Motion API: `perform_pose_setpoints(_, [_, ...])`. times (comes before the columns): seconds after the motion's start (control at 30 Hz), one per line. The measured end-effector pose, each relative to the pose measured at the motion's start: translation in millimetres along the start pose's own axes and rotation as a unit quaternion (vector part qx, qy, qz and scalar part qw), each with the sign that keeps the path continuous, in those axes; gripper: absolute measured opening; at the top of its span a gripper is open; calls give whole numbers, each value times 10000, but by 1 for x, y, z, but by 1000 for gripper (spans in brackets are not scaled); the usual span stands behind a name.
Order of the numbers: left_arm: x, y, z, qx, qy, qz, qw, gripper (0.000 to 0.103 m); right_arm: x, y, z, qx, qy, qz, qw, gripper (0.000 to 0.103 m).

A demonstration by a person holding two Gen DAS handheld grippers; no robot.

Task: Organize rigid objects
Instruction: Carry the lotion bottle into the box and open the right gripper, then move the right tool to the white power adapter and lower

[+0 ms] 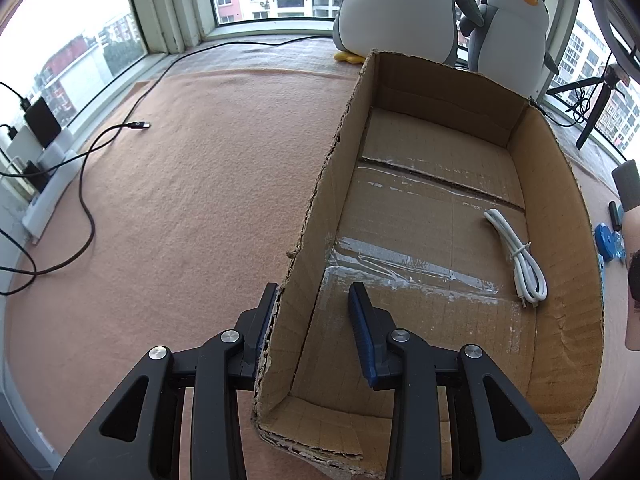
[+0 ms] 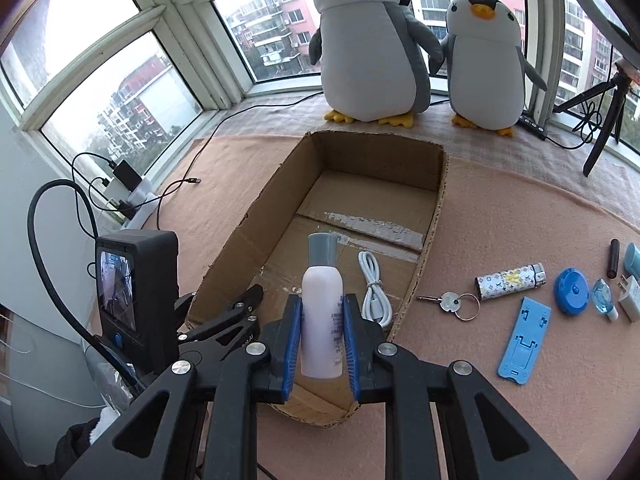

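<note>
An open cardboard box [image 1: 440,80] [image 2: 380,160] lies on the pink cloth with a coiled white cable [image 1: 520,256] [image 2: 374,288] on its floor. My left gripper [image 1: 314,292] [image 2: 256,294] is open and straddles the box's left wall near the near corner, one finger outside and one inside. My right gripper [image 2: 322,300] is shut on a white bottle with a grey cap [image 2: 322,312], held upright over the box's near end. The bottle [image 1: 631,232] also shows at the right edge of the left wrist view.
Right of the box on the cloth lie keys [image 2: 452,302], a patterned lighter [image 2: 510,280], a blue phone stand [image 2: 524,344], a blue round case [image 2: 572,291], a black stick [image 2: 613,258] and a white plug [image 2: 630,294]. Two plush penguins [image 2: 368,40] and a tripod [image 2: 600,120] stand behind. A black cable [image 1: 136,125] runs on the left.
</note>
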State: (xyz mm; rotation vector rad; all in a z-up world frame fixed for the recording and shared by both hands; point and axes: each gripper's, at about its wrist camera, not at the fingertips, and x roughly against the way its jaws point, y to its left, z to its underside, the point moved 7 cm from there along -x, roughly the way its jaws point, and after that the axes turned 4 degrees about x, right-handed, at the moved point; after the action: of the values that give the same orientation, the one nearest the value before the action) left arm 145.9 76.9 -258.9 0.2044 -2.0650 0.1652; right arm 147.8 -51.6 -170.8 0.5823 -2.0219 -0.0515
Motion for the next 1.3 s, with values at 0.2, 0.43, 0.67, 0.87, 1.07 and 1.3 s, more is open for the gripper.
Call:
perform_pose_setpoints(0.2, [0, 1, 0, -7, -1, -11, 10000, 33, -5, 8, 0, 112, 20, -77, 9999, 29])
perform_pose_setpoints(0.43, [0, 1, 0, -12, 1, -22, 10000, 33, 4, 3, -3, 57, -157, -54, 9998, 53])
perform_pose_setpoints(0.67, [0, 1, 0, -25, -1, -29, 10000, 33, 15, -19, 0, -133, -246, 70, 9996, 56])
perform_pose_setpoints(0.87, [0, 1, 0, -27, -2, -33, 10000, 33, 29, -49, 9, -259, -379, 282, 9985, 56])
perform_pose_setpoints(1.07, [0, 1, 0, -37, 0, -45, 10000, 33, 52, -108, 24, -709, -639, 634, 9934, 56])
perform_pose_setpoints(1.3, [0, 0, 0, -64, 8, -77, 9999, 33, 75, -189, 50, -1426, -767, 1095, 9807, 67])
